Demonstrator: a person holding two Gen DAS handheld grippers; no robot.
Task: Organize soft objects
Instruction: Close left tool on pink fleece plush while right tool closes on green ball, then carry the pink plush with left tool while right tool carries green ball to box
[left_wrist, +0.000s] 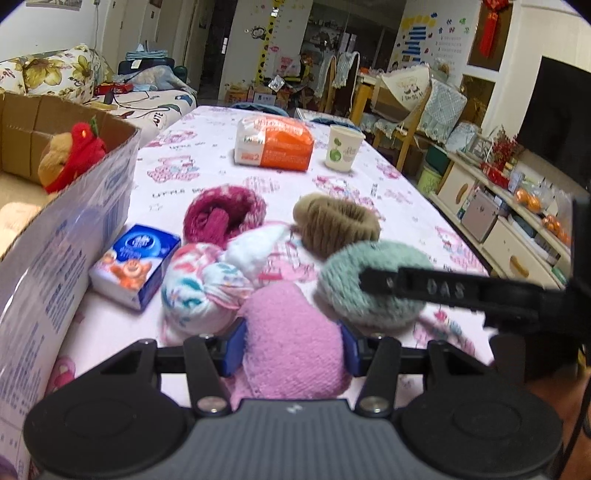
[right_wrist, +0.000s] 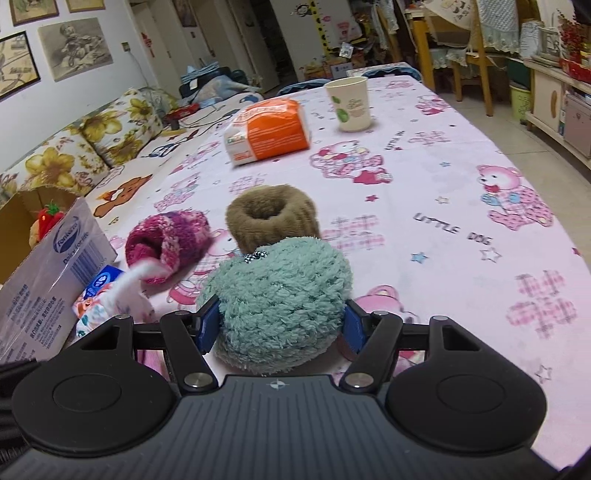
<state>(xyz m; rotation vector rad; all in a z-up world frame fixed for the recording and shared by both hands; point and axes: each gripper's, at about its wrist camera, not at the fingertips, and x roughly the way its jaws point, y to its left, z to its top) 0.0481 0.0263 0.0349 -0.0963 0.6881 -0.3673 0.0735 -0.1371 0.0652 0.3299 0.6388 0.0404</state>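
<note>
My left gripper (left_wrist: 292, 349) is shut on a pink knitted sock ball (left_wrist: 288, 317), its blue pads pressing both sides. In the right wrist view, my right gripper (right_wrist: 281, 326) is shut on a fluffy teal sock ball (right_wrist: 280, 288). The left wrist view shows that teal ball (left_wrist: 354, 280) just right of the pink one, with a black right-gripper finger (left_wrist: 424, 288) across it. On the pink tablecloth lie a magenta sock roll (left_wrist: 225, 214), a brown roll (left_wrist: 336, 221) and a white patterned sock bundle (left_wrist: 207, 284).
An open cardboard box (left_wrist: 92, 206) stands at the left table edge with a red and tan plush toy (left_wrist: 74, 155) inside. A blue tissue packet (left_wrist: 136, 266) lies against it. Farther back are an orange pack (left_wrist: 275, 144) and a paper cup (left_wrist: 343, 147). Chairs and a cabinet stand to the right.
</note>
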